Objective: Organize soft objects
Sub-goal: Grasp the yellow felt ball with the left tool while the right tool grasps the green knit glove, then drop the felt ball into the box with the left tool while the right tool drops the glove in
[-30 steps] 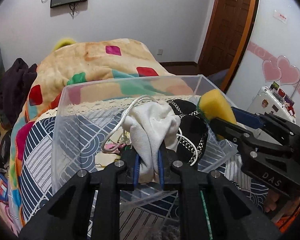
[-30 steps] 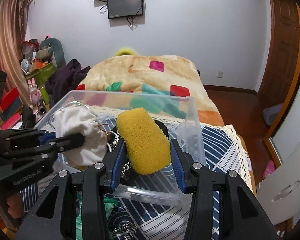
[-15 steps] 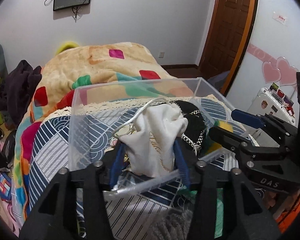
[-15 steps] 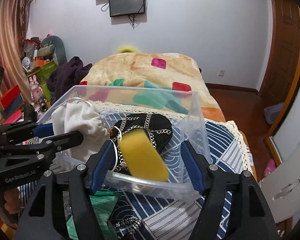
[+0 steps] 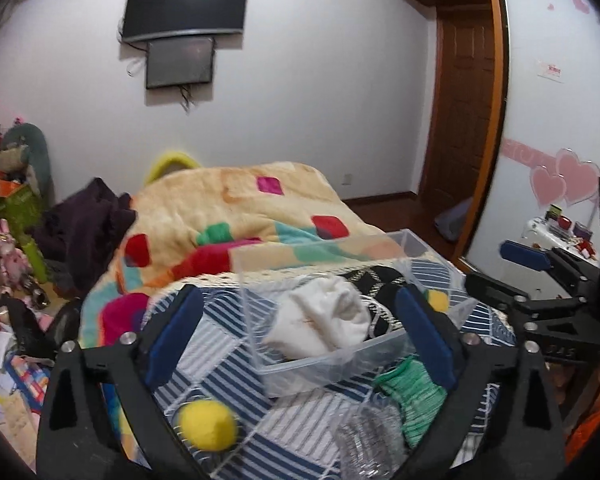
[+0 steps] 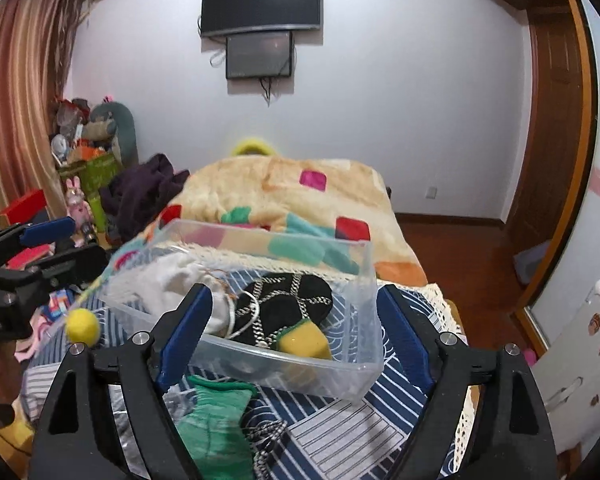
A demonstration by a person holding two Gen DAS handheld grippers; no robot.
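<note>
A clear plastic bin (image 6: 364, 280) stands on the blue patterned table cover (image 6: 340, 432). Inside lie a white cloth (image 5: 320, 324), a black chain-trimmed pouch (image 6: 288, 304) and a yellow sponge (image 6: 304, 342). My left gripper (image 5: 300, 344) is open and empty, near the bin's front left. My right gripper (image 6: 292, 332) is open and empty, just before the bin's front wall. A green knitted cloth (image 6: 212, 424), a yellow pompom ball (image 5: 208, 426) and a silver mesh piece (image 5: 370, 442) lie on the cover in front of the bin.
A bed with a colourful blanket (image 6: 292, 196) lies behind the table. Clutter and toys (image 6: 84, 152) stand at the left by the curtain. A wooden door (image 6: 556, 128) is at the right. A white appliance (image 6: 580, 344) stands at the right of the table.
Both grippers opened and let go: the white cloth and the yellow sponge dropped into the bin. Both grippers then pulled back and up, away from the bin.
</note>
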